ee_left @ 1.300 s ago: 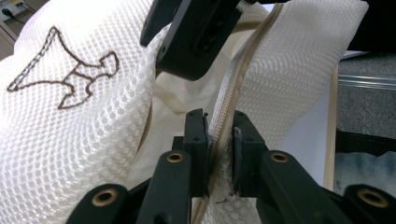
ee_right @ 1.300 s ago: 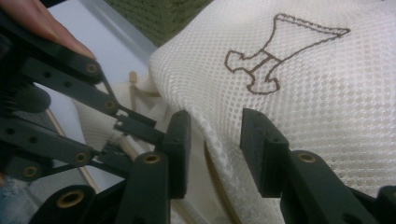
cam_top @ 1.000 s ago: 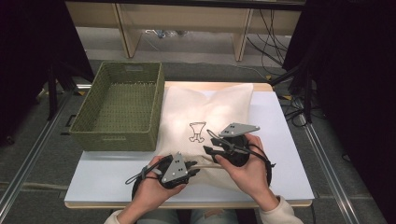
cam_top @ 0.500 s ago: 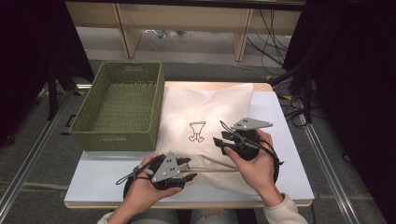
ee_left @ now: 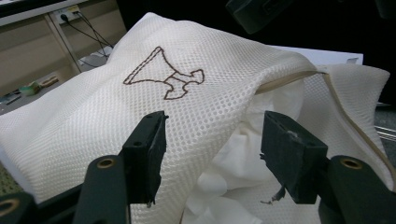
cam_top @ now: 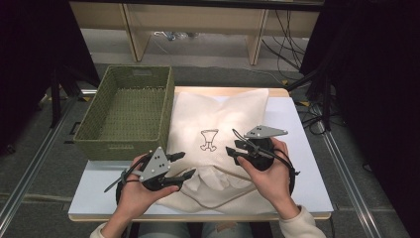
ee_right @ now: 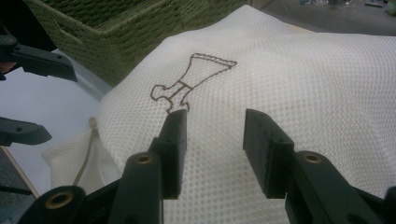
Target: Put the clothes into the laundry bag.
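On the table (cam_top: 307, 163): one mesh bag (cam_top: 218, 124), one basket (cam_top: 126, 111), two released claws, left claw (cam_top: 182, 164) and right claw (cam_top: 233, 142).

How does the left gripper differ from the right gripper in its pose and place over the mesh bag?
The left gripper is at the mesh bag's open near edge, where white cloth shows inside; the right gripper is over the bag's closed top, beside the brown stitched emblem. The left gripper points right with its jaws spread wide; the right gripper points left with a narrower gap. Both are open and hold nothing.
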`<state>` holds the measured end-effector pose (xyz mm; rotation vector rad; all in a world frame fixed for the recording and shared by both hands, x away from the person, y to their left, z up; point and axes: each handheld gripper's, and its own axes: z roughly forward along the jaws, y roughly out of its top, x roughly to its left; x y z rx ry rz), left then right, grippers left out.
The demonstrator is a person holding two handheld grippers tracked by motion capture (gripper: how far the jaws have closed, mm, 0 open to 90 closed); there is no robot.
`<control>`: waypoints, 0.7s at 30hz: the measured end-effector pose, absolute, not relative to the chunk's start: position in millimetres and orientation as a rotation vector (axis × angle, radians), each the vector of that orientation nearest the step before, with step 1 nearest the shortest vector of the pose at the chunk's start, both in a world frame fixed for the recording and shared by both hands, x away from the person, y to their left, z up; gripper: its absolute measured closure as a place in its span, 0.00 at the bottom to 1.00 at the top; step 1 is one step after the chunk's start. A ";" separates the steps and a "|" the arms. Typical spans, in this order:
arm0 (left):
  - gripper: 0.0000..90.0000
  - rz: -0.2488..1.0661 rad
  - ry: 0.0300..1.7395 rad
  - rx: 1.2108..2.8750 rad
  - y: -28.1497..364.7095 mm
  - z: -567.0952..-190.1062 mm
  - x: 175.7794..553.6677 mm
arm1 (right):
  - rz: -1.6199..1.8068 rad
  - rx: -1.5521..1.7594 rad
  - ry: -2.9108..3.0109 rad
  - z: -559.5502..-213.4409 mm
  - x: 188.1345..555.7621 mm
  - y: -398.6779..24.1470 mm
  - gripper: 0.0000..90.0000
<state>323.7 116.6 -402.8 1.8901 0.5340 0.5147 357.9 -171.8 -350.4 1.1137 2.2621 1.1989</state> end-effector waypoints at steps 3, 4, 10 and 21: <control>0.44 0.530 0.551 1.885 119.2 -402.6 324.7 | 1.206 1.105 2.276 -350.9 358.8 -172.3 0.67; 0.44 0.536 0.554 1.886 121.0 -402.4 325.4 | 1.212 1.131 2.270 -351.0 357.9 -171.8 0.67; 0.40 0.563 0.612 1.870 133.9 -404.8 328.2 | 1.189 1.093 2.271 -350.7 359.4 -175.0 0.67; 0.36 0.622 0.690 1.829 160.1 -402.7 332.8 | 1.195 1.112 2.244 -349.8 363.0 -186.8 0.67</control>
